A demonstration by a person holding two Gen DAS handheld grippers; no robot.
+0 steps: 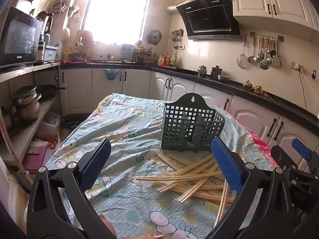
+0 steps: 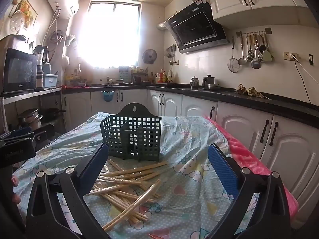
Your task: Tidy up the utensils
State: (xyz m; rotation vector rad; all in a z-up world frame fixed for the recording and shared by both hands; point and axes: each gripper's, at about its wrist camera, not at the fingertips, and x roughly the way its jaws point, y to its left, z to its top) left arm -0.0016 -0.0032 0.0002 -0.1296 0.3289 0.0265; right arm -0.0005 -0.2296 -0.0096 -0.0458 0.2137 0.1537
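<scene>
Start step: your left gripper and right gripper gape empty; pinch chopsticks near you, load far basket.

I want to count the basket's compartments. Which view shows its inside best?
The right wrist view: the green basket shows its open top and dividers unobstructed. In the left wrist view the basket is angled, dividers seen mostly through the mesh.

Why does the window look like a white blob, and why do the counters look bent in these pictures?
In the left wrist view the window is blown out by daylight, hazing the wall around it; the countertop bows from fisheye distortion. In the right wrist view the same glare washes the window, the cabinets curve, yet the chopsticks and green basket stay sharp.
</scene>
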